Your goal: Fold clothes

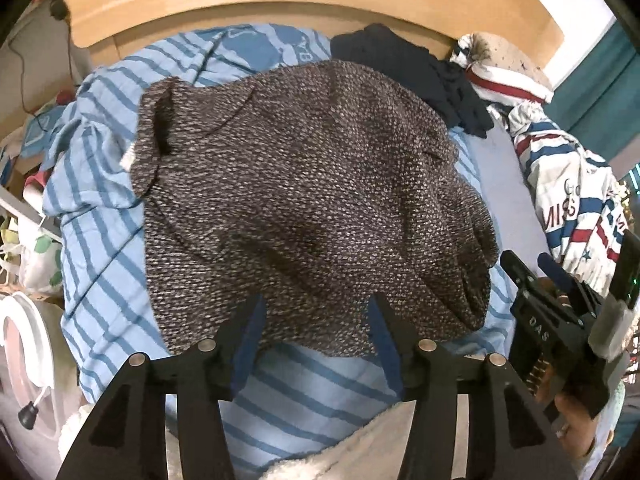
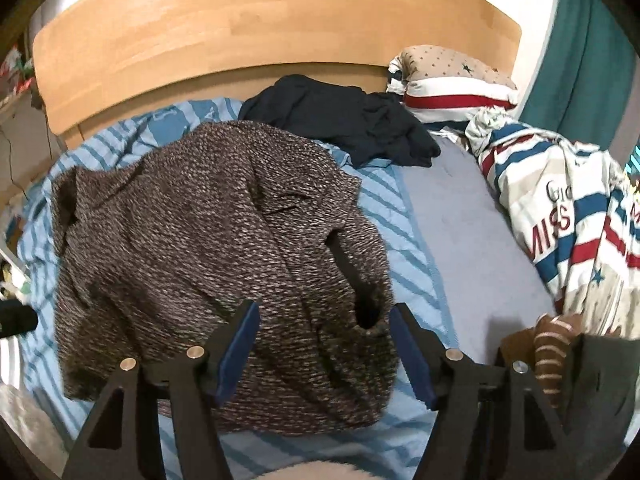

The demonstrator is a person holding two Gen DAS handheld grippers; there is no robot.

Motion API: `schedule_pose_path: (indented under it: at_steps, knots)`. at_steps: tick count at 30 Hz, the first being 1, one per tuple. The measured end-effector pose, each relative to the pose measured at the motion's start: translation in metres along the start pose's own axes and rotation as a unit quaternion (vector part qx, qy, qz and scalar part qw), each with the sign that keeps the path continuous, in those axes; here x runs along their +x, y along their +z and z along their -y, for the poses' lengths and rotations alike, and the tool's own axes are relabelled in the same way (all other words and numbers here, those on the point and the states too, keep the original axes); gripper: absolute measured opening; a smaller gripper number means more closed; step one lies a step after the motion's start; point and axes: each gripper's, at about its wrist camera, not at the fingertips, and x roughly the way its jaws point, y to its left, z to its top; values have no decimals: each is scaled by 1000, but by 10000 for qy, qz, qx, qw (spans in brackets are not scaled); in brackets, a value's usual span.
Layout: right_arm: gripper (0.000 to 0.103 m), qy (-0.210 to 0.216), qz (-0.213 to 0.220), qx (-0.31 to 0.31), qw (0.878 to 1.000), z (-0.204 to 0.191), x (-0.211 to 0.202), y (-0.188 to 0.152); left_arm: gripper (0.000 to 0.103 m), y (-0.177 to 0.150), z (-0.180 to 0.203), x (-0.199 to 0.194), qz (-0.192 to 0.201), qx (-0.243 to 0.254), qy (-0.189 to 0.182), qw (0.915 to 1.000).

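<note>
Both claws, left gripper [image 1: 316,316] and right gripper [image 2: 324,326], gape empty above the speckled knit sweater [image 1: 304,184] (spread on a striped blanket [image 1: 100,240]).

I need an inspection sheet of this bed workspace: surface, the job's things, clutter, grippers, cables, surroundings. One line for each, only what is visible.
Surface: bed, blue striped sheet beside a plain grey sheet.
Job's things: speckled sweater lying partly folded on the striped sheet; dark garment crumpled near the headboard.
Clutter: bunched quilt and pillow on the far side; striped brown cloth at the near edge.
Grippers: left gripper open above the sweater's near hem, nothing between its fingers; right gripper open over the sweater.
Cables: thin dark cable on the wall beside the bed.
Surroundings: teal curtain.
</note>
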Motion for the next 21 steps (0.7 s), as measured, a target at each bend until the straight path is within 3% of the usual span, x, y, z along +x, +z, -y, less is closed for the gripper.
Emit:
schedule_pose_path:
  at_steps: [6,10,14,18,21]
  knots:
    - [76,348,-555,0,9979,13,32,-4,54,6,24,38,-453,125,29,9989]
    - [76,665,-853,707,9916,51,63,-7,54,8,25,61,-646,-38,171,9978]
    - [74,660,-908,1853,9763,111,91,-7,54,12,10,76,-538,-761,162,9955]
    - [73,747,-871,1843,9762,128,111,10,54,9,-10,90,-327,-1759,-115,9838]
    - [73,1237,-1082,1356,9770,108,131,26,54,4,-18,102,-447,-2106,-184,9764]
